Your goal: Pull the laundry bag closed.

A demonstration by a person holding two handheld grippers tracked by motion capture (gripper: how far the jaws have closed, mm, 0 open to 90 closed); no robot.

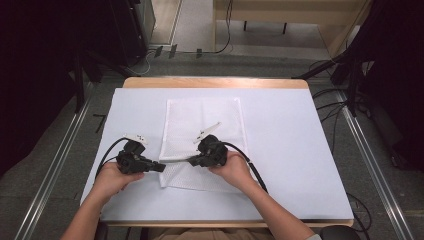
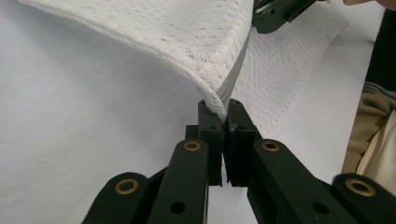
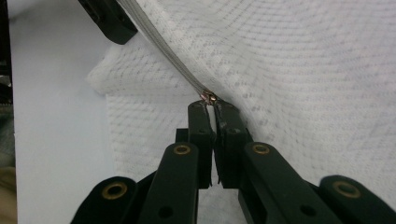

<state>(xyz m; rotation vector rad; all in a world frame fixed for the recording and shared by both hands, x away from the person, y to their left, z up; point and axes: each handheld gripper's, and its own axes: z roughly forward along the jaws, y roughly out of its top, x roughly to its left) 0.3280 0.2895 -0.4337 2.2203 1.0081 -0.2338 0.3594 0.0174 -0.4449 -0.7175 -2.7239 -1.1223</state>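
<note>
Mesh bag (image 1: 202,145) lies in the middle of the white table (image 1: 290,150). Your left gripper (image 2: 219,109) is clamped on its corner to hold the zipper (image 3: 168,51) tight, so your right gripper (image 3: 209,103), closed on the zipper pull (image 3: 208,97), can slide it

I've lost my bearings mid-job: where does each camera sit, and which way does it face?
High view: above the person's side, looking forward and down at table; forearms, hands, both grippers.
Left gripper view: on left gripper, along jaws shut on mesh bag corner.
Right gripper view: on right gripper, along jaws shut on zipper pull.
Shared: bag, zipper.
</note>
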